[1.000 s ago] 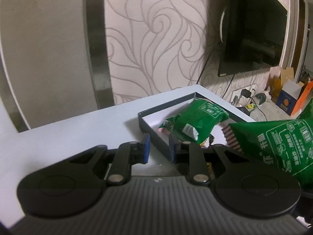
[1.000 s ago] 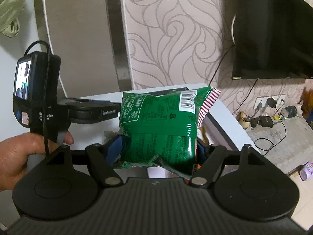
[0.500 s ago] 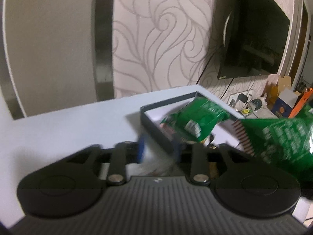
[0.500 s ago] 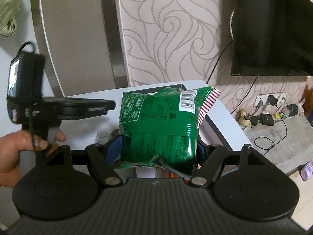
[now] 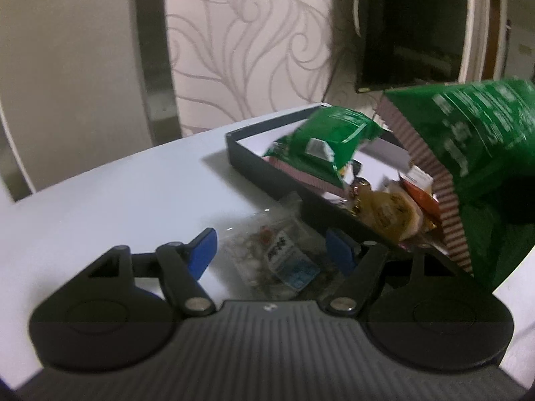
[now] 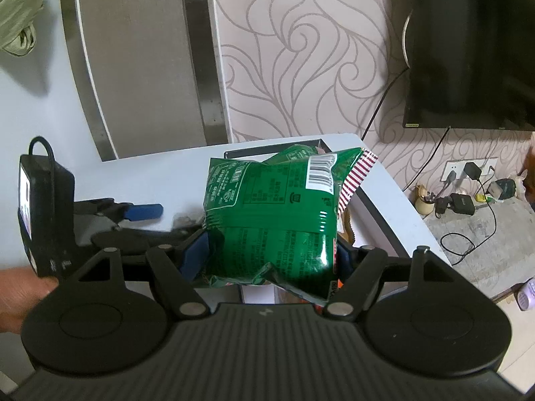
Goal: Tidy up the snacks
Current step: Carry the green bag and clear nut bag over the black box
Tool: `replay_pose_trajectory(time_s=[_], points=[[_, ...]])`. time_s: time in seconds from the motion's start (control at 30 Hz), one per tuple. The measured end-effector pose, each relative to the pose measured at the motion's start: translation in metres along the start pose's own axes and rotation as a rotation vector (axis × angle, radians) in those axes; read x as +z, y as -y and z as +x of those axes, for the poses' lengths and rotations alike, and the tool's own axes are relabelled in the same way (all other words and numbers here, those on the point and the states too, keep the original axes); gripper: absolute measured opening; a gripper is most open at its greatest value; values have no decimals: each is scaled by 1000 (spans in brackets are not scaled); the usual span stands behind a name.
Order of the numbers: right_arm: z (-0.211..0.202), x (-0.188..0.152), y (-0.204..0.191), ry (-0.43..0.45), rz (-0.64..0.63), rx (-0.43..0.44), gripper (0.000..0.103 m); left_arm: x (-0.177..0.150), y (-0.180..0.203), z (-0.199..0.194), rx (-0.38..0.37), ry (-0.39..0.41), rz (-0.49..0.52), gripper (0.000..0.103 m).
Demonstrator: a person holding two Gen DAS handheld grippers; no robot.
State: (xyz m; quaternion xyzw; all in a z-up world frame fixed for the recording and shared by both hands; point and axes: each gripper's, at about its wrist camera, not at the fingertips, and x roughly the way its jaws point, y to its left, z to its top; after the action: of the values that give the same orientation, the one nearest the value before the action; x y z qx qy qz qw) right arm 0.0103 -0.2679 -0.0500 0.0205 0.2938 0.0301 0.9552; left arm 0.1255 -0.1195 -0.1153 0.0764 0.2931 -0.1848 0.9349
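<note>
Spread wider than a second ago, the left gripper [image 5: 271,250] jaws now flank a blurred clear packet [image 5: 284,260] on the desk [image 5: 117,193]. Right gripper [image 6: 272,250] jaws clench a green bag [image 6: 271,214], hiding most of the tray [image 6: 378,217] at center frame.

The tray [image 5: 249,160] sits on the table [image 5: 117,200], toward its far right corner. Inside the tray, a snack bag [image 5: 321,140] lies at the far end, and smaller snacks [image 5: 391,214] lie heaped at the near end. Just outside the tray's near left wall, a clear packet [image 5: 284,257] lies on the table, between the spread fingers of the left gripper [image 5: 271,250]. Above the tray's near end hangs a second bag [image 6: 271,220], pinched in the right gripper [image 6: 271,257]. Behind the tray, a television [image 6: 468,50] hangs on the wall.
</note>
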Motion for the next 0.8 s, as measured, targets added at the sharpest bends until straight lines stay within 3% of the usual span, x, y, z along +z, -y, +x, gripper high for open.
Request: replay_pose_trajectory(time_s=[0.3, 0.33, 0.4, 0.57, 0.8], points=[[-1, 0, 0, 0, -2, -2, 78, -5, 5, 25, 8, -70, 18, 75], [-1, 0, 0, 0, -3, -4, 78, -8, 5, 29, -4, -104, 27, 74], [-1, 0, 0, 1, -2, -9, 78, -11, 2, 29, -13, -84, 9, 71], [-1, 0, 1, 6, 10, -25, 78, -8, 1, 30, -13, -86, 4, 51], [-2, 0, -3, 13, 5, -16, 78, -11, -11, 16, 25, -77, -22, 46]])
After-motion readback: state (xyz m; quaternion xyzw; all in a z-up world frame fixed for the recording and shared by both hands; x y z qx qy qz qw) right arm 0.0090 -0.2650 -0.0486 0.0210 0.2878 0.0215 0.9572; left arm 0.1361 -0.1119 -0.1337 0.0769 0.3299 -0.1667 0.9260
